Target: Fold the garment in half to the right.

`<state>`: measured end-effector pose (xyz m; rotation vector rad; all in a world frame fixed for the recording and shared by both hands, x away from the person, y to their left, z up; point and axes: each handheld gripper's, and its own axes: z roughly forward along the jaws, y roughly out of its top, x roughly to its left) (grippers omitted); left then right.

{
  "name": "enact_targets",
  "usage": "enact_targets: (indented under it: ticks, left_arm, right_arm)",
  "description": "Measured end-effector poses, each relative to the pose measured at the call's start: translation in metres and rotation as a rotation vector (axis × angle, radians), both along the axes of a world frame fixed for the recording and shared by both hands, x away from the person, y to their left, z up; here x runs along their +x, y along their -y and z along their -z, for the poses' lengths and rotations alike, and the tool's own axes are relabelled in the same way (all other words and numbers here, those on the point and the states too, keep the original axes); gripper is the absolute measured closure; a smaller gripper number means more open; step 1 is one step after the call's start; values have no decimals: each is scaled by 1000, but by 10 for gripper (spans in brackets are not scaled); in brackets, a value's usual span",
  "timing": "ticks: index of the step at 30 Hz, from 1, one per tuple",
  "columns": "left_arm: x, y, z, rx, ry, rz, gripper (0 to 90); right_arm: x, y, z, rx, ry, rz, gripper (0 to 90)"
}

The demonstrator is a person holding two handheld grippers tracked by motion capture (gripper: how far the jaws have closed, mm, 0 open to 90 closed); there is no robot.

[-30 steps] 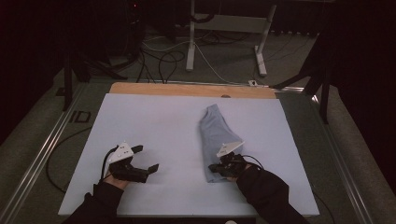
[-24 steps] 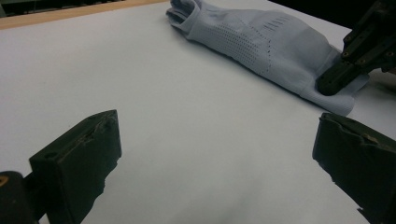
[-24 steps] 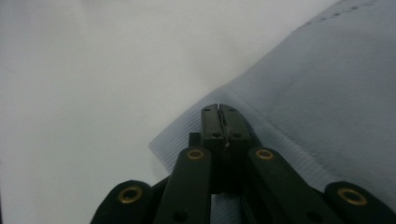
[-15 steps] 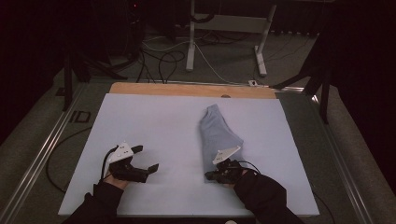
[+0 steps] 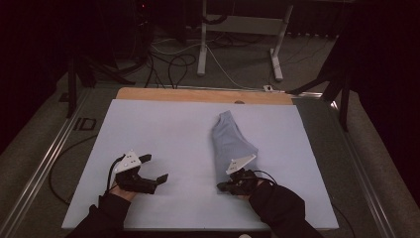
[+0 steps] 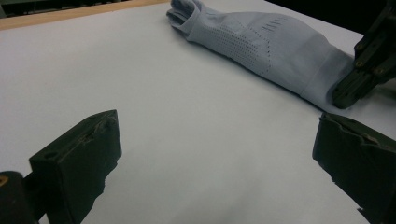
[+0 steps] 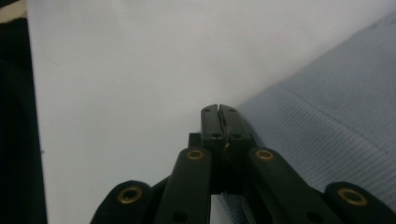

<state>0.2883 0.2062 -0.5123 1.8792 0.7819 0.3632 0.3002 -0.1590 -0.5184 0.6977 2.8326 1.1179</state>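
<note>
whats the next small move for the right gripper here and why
Probably lift the near end of the sock slightly off the white board. The right gripper looks shut at that end's edge, seemingly pinching it, while the left gripper waits open, apart from it.

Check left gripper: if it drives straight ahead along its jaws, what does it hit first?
Likely nothing at first: the left gripper has bare white mat ahead. Farther along, roughly, lies the sock, held near the right gripper.
</note>
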Motion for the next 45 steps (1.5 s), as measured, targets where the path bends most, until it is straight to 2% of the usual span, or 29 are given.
enact_targets:
  ticks: [6,11,13,15,21,24,30,34,45]
  left_arm:
    - [1,-2,0,-5,1,-1,19]
    - [1,-2,0,-2,0,0,19]
    - [1,-2,0,-3,-1,1,19]
    - [1,-2,0,-2,0,2,19]
    - [1,-4,0,-5,-1,-1,19]
    - [1,-5,-1,-6,1,1,19]
    - [1,-4,0,-4,-6,7,19]
    - [1,-4,-1,-5,-6,17,19]
    - [2,-7,2,-9,-11,14,19]
  right_arm:
    - [4,7,-15,43,43,24,879]
    - [9,14,-27,74,88,54,791]
    - [12,16,-32,90,97,64,685]
    - [15,16,-35,99,106,66,540]
    - [22,18,-42,129,119,76,250]
    - [26,21,-44,158,91,73,105]
    - [30,30,-44,186,101,86,89]
    - [30,37,-44,196,123,96,90]
    - [25,72,-38,194,179,187,90]
